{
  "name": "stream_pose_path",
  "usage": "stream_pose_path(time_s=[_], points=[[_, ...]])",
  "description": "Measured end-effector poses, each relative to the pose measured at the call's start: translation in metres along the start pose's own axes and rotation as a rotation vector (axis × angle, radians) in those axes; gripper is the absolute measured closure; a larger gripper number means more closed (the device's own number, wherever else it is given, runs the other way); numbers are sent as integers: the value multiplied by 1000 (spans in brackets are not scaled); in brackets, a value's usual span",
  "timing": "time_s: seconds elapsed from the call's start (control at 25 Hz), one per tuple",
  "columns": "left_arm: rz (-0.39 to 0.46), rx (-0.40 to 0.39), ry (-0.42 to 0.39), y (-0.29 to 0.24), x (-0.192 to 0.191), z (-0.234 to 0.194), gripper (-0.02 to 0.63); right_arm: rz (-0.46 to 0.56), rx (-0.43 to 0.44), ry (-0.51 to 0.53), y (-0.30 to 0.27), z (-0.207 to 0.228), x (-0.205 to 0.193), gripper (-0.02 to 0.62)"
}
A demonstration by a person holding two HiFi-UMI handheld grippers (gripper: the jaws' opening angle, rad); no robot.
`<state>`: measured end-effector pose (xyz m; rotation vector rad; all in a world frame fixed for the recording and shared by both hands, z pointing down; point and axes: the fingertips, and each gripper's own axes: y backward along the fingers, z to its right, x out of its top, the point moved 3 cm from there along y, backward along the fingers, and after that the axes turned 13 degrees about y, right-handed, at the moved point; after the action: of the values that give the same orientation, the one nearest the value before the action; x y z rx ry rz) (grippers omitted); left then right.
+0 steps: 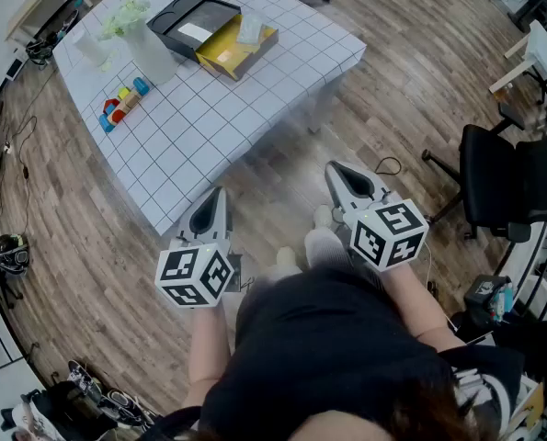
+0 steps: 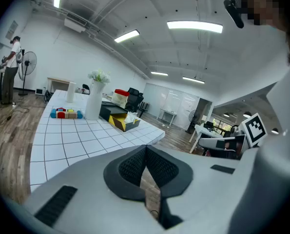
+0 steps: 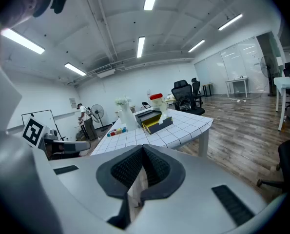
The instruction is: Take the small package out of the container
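A yellow open container (image 1: pixel 233 46) lies on the white grid-cloth table (image 1: pixel 209 118), far ahead of me, with a small pale package (image 1: pixel 251 29) inside it. It also shows in the left gripper view as the yellow container (image 2: pixel 124 123) and in the right gripper view as the same container (image 3: pixel 157 123). My left gripper (image 1: pixel 215 193) hangs just off the table's near edge. My right gripper (image 1: pixel 336 167) is over the wooden floor beside the table. Both are shut and empty, the left gripper's pads (image 2: pixel 145 147) and the right gripper's pads (image 3: pixel 144 147) meeting at the tips.
A black tray (image 1: pixel 192 24) sits against the container. A white vase with flowers (image 1: pixel 149 51), a white cup (image 1: pixel 89 44) and coloured blocks (image 1: pixel 123 105) stand on the table's left. A black office chair (image 1: pixel 512 177) is at the right. A person (image 2: pixel 10 72) stands by a fan.
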<state>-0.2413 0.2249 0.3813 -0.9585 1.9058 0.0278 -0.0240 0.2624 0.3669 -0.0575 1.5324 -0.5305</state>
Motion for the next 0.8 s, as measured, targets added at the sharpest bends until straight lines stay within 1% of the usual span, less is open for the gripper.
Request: stream_pose_path(time_s=[0.2, 0.44, 0.6, 0.8], points=[[-18, 4, -5, -6, -3, -1, 578, -9, 0, -9, -3, 2, -4, 580], [-34, 6, -10, -22, -5, 2, 578, -20, 42, -32, -7, 11, -8, 580], [-31, 28, -14, -36, -4, 8, 578, -23, 75, -47, -16, 26, -6, 580], [-24, 56, -27, -58, 8, 15, 578, -24, 121, -32, -37, 46, 3, 580]])
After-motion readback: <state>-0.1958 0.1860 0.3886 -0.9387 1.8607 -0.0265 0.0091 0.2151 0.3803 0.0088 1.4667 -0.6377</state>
